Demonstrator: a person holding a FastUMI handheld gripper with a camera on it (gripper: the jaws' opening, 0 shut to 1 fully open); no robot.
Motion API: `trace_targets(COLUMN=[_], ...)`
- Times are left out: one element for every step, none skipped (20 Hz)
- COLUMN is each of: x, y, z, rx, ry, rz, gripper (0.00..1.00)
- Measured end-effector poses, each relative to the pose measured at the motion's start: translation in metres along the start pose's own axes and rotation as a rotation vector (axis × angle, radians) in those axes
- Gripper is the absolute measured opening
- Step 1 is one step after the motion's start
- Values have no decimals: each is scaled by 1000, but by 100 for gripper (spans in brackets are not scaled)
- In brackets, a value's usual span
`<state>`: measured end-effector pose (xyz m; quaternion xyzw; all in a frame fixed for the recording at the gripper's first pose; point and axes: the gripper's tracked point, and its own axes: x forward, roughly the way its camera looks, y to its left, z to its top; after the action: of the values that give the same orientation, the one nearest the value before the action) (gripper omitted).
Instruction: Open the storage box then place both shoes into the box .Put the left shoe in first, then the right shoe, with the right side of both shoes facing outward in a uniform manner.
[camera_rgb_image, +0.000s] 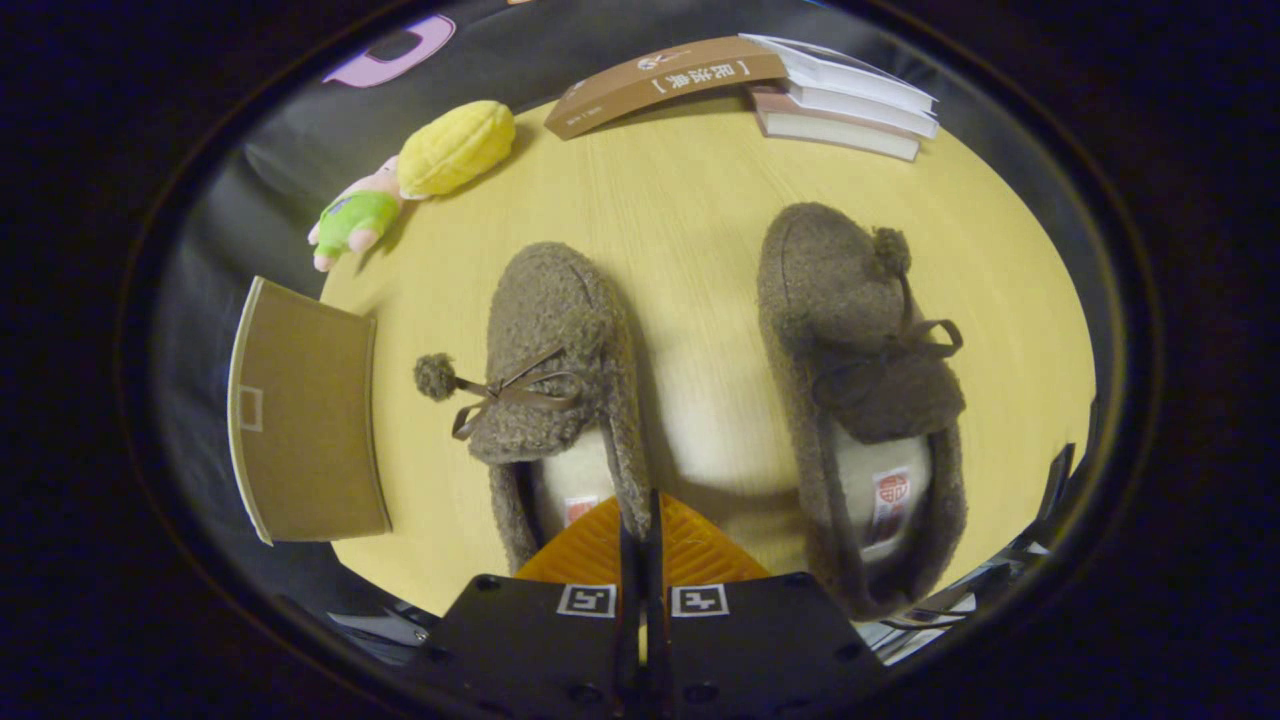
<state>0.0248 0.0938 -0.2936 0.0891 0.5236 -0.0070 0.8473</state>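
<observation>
Two brown fuzzy slippers with bows and pompoms lie side by side on the round yellow table (690, 200), toes pointing away from me. The left shoe (555, 350) reaches back to my fingers, and its right side wall runs in between the fingertips. My gripper (640, 520) is shut on that wall, beside the pale insole. The right shoe (860, 340) lies apart, to the right of the fingers. The brown cardboard storage box (305, 420) stands at the table's left edge, left of the left shoe; I cannot tell whether it is open.
A stack of books (840, 100) with a brown one (665, 80) leaning off it lies at the far edge of the table. A yellow plush (455, 145) and a small pink and green plush toy (355, 220) sit at the far left.
</observation>
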Motion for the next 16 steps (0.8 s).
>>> trace_targets(x=[-5, -1, -2, -4, -6, -10, -14, -19, -26, -33, -41, -50, -57, -65, -74, -83], y=[0, 1, 3, 6, 12, 19, 25, 32, 40, 50, 59, 68, 76, 86, 98, 113], z=[1, 1, -1, -1, 1, 4, 8, 12, 18, 22, 26, 28, 32, 34, 36, 37], rx=[-2, 1, 11, 36, 69, 89, 105, 124, 144, 160, 169, 168, 159, 147, 138, 128], ry=[-2, -6, -4, -6, -18, -31, -48, -66, -84, -96, -106, -116, -127, -136, -143, -150], rz=[1, 0, 8, 31, 60, 86, 113, 141, 178, 217, 247, 267, 282, 298, 323, 351], gripper=[4, 4, 4, 4, 4, 3, 3, 3, 3, 3, 3, 3, 3, 3, 3, 3])
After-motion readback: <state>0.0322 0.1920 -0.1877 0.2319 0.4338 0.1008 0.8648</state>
